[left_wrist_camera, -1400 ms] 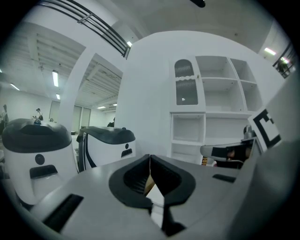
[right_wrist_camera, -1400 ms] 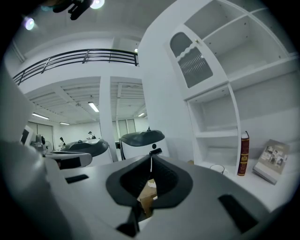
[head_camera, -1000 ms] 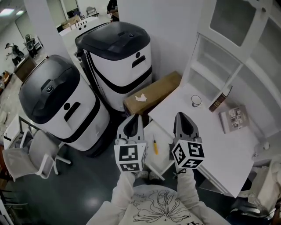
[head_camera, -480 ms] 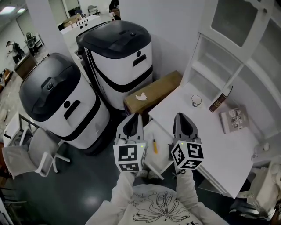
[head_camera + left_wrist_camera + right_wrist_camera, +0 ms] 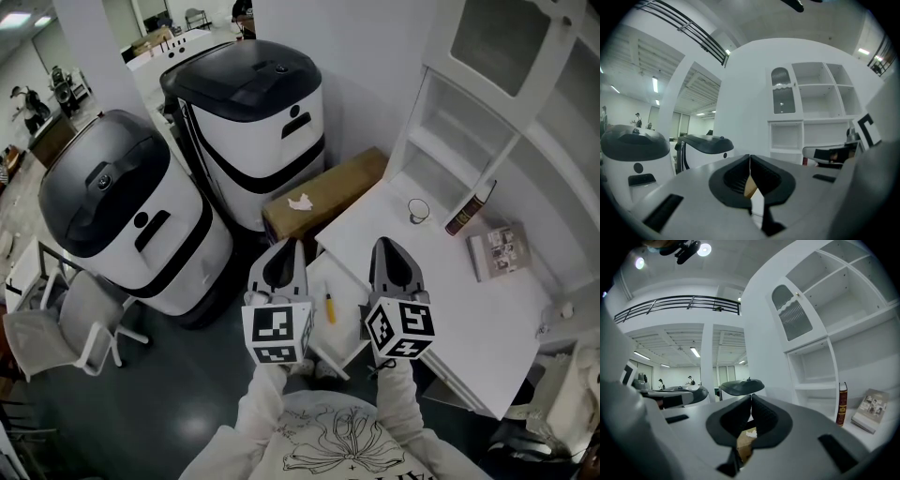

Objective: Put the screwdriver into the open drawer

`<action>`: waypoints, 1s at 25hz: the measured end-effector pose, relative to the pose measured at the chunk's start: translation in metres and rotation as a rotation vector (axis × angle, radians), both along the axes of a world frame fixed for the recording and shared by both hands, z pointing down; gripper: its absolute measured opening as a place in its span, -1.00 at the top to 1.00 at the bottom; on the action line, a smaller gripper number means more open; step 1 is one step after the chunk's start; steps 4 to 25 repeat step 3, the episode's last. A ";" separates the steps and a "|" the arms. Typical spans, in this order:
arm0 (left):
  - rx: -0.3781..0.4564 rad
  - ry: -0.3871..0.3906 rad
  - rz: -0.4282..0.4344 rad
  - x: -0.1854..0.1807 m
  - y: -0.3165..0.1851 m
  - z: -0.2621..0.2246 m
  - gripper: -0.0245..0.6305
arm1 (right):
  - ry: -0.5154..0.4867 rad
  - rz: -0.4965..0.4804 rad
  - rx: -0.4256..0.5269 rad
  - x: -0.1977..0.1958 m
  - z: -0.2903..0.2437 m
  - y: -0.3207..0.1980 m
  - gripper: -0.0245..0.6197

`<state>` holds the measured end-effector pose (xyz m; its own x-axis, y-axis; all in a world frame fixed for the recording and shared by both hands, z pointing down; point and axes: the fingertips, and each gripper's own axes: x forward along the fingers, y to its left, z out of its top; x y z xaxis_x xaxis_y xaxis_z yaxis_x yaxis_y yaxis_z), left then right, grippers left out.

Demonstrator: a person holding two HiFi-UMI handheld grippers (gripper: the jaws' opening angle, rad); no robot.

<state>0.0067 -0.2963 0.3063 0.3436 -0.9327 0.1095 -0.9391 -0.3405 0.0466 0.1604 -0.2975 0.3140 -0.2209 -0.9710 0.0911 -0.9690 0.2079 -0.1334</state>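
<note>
Left gripper — fingers pressed together, holding nothing. At its five o'clock the yellow-handled screwdriver lies inside the open drawer of the counter. Right gripper, at the screwdriver's one o'clock — fingers closed, empty.

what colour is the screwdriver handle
Yellow. The screwdriver shows best in the head view.

White desk with glass, book, booklet; yellow screwdriver in open drawer.
</note>
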 end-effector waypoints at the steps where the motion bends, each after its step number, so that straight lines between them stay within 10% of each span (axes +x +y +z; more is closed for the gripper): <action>1: 0.001 0.000 0.001 0.000 0.000 0.000 0.91 | 0.001 0.001 0.001 0.000 0.000 0.000 0.90; 25: 0.003 0.001 0.003 0.000 0.000 0.000 0.91 | 0.004 0.002 0.002 0.001 0.000 -0.001 0.90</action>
